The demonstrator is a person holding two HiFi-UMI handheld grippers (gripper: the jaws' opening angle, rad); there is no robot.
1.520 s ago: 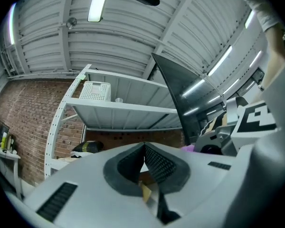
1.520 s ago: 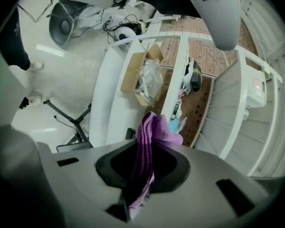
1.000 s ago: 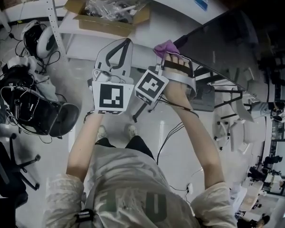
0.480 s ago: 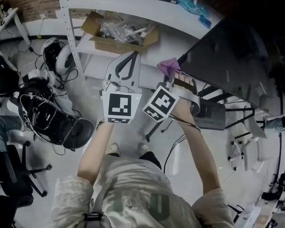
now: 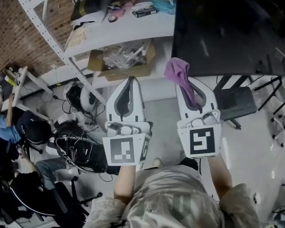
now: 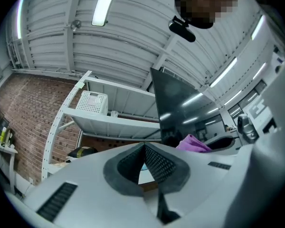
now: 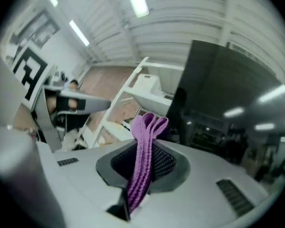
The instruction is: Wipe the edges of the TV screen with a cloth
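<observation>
Right hand-held gripper [image 5: 187,85] clamps a folded purple cloth [image 5: 177,73] just below the TV screen [image 5: 228,27] at 1 o'clock, left hand-held gripper [image 5: 129,81] closed and empty; pressing hard could slip the cloth, letting the jaws scrape glass.

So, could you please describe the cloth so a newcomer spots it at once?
Find the big dark TV screen at the head view's upper right. Below its lower-left corner, the right gripper pinches the cloth: a soft purple fold against hard white plastic.
</observation>
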